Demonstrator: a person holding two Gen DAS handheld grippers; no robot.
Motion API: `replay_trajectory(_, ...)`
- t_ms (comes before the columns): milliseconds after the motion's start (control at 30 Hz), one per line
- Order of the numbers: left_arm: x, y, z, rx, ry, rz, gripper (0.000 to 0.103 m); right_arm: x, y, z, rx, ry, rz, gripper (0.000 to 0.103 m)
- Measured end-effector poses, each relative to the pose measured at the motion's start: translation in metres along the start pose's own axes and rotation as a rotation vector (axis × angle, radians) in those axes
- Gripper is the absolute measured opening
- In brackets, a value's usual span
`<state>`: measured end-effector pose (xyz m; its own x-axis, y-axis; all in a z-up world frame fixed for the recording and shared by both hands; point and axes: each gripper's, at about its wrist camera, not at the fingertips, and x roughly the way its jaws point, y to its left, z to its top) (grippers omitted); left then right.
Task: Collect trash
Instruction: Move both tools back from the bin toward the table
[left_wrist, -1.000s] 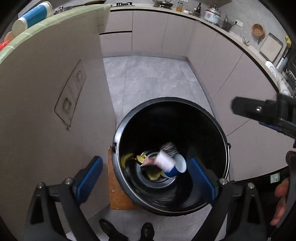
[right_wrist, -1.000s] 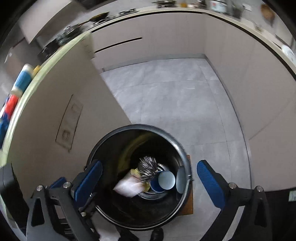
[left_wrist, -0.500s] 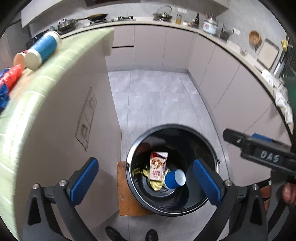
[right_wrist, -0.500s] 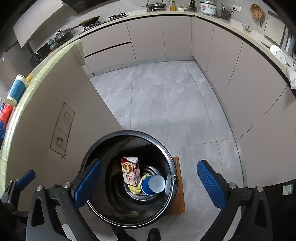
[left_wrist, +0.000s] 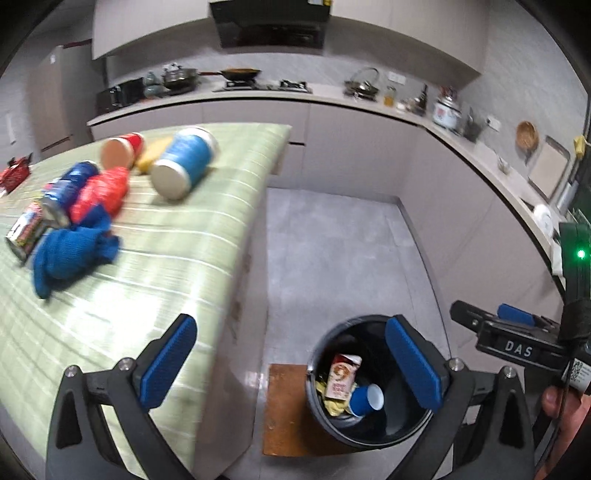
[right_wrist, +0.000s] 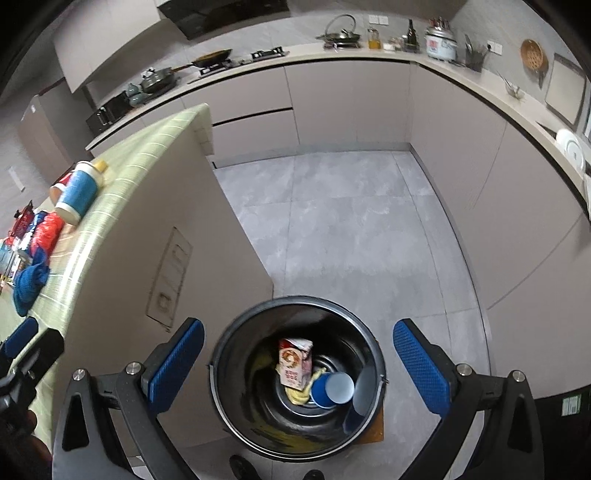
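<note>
A black trash bucket stands on the floor beside the counter; it also shows in the left wrist view. Inside lie a pink carton, a blue cup and yellow scraps. My right gripper is open and empty above the bucket. My left gripper is open and empty, high between the counter edge and the bucket. On the green counter lie a blue canister, a red cup, a red bag, a blue cloth and a can.
The bucket sits on a brown board. Grey tiled floor runs between the counter island and beige cabinets. The far worktop holds pans, a kettle and bottles.
The carton fell into the bucket and came to rest there. Both grippers rose away from the bucket; the left one swung toward the countertop, bringing the trash on it into view.
</note>
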<state>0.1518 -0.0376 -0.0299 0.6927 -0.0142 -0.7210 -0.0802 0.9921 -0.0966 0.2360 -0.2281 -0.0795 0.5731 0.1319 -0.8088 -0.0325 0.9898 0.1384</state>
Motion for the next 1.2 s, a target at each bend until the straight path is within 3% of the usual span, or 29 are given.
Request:
replay_trajectory(267,-0.024,0.034,0.004,-0.049,-0.06,0.039,0.103,-0.018,0.039,0.004,-0.08,-0.031,0.016,0.103)
replay_trajectory(467,-0.041,0.068,-0.001,-0.074,-0.082,0.1,0.103,-0.029,0.08,0.008,-0.14,-0.055,0.079,0.103)
replay_trajectory(867,-0.065,0.179,-0.023,-0.188,-0.093,0.245,0.102,-0.03,0.186,-0.002,-0.228,-0.064,0.221,0.103)
replay_trajectory(1200,-0.064,0.259,-0.024,-0.216,-0.085,0.279,0.102,-0.028,0.277,0.002,-0.278,-0.096,0.257,0.103)
